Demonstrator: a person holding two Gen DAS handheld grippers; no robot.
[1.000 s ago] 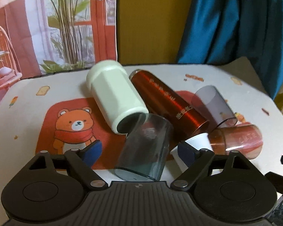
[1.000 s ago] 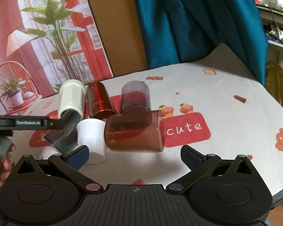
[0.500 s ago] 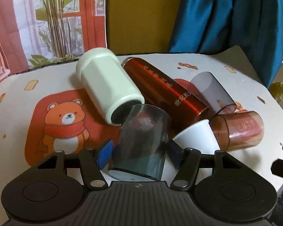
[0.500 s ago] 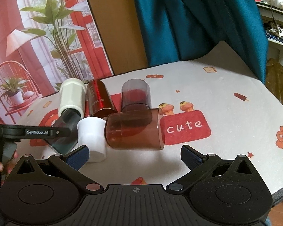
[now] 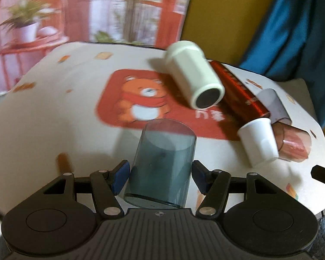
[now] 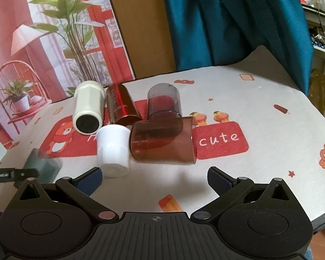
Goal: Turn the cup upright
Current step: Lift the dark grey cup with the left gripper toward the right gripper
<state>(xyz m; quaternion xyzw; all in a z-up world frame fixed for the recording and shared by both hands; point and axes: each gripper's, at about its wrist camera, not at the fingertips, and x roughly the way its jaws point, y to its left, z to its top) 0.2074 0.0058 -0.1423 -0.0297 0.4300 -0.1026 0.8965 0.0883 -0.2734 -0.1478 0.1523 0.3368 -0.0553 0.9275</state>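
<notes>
With our left tongs (image 5: 160, 176) clamped on the grey cup (image 5: 160, 166) and the right tongs (image 6: 155, 178) wide open and empty, we judge the next move is standing it on the table (image 5: 54, 130).

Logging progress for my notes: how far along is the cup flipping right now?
Barely begun. No cup stands upright yet. In hand: the left claw grips the blue-tinted cup, away from the pile. Left lying: the cream cup, red metal tumbler, white cup, brown cup and grey cup. The right claw hangs open, empty.
</notes>
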